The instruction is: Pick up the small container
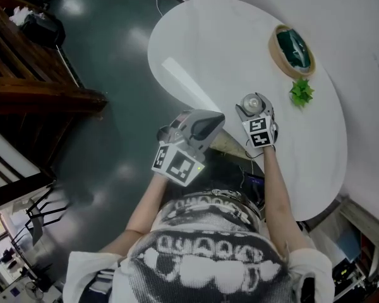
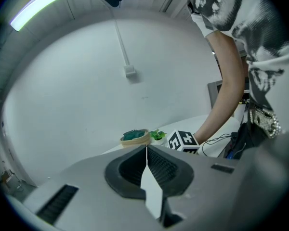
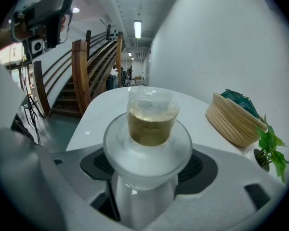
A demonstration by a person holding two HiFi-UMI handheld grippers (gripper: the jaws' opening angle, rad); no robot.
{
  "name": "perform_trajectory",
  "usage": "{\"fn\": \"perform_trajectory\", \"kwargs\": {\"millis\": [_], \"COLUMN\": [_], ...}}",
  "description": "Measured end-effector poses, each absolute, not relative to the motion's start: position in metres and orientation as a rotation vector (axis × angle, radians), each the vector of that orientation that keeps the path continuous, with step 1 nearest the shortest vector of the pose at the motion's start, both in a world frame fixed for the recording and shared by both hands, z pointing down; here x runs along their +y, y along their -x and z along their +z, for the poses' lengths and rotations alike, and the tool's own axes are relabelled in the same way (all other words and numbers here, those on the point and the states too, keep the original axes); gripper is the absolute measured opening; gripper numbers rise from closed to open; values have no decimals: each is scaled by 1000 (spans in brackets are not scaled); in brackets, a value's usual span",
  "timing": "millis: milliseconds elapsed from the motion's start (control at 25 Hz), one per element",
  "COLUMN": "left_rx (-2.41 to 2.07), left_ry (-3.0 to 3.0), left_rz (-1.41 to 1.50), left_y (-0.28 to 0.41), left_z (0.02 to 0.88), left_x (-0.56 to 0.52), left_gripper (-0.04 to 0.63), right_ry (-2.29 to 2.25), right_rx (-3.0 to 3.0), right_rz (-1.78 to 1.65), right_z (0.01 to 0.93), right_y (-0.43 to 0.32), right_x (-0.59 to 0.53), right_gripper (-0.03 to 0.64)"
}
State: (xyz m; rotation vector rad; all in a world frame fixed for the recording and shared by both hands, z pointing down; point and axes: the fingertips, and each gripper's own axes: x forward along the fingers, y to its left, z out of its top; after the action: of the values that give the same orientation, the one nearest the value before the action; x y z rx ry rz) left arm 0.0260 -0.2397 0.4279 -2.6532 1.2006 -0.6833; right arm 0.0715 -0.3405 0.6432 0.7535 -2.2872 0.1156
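The small container (image 1: 253, 102) is a frosted glass piece with a wide collar and a clear cup of yellowish stuff on top. My right gripper (image 1: 255, 109) is shut on its lower part, above the near side of the white round table (image 1: 208, 49). In the right gripper view the container (image 3: 151, 124) fills the middle, with the right gripper (image 3: 147, 186) clamped on its stem; its base is hidden. My left gripper (image 1: 205, 124) hangs by the table's near edge, left of the right one. In its own view the left gripper (image 2: 146, 165) is shut with nothing in it.
A woven basket (image 1: 292, 49) with a green thing inside stands at the table's far right, a small green plant (image 1: 301, 92) beside it. Both show in the right gripper view: basket (image 3: 233, 119), plant (image 3: 272, 150). A wooden staircase (image 1: 31, 74) rises at the left over dark floor.
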Motion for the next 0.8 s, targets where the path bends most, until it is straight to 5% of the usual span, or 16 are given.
{"fn": "perform_trajectory", "kwargs": {"millis": [800], "left_rx": [1110], "left_ry": [2686], "left_rz": [-670], "left_y": [-3], "left_z": [424], "left_x": [-226], "left_gripper": [6], "right_ry": [-970], "right_rx": [-2353], "right_rz": [133], "right_z": [574], "right_y": [-64], "right_x": [-333], "right_gripper": [342]}}
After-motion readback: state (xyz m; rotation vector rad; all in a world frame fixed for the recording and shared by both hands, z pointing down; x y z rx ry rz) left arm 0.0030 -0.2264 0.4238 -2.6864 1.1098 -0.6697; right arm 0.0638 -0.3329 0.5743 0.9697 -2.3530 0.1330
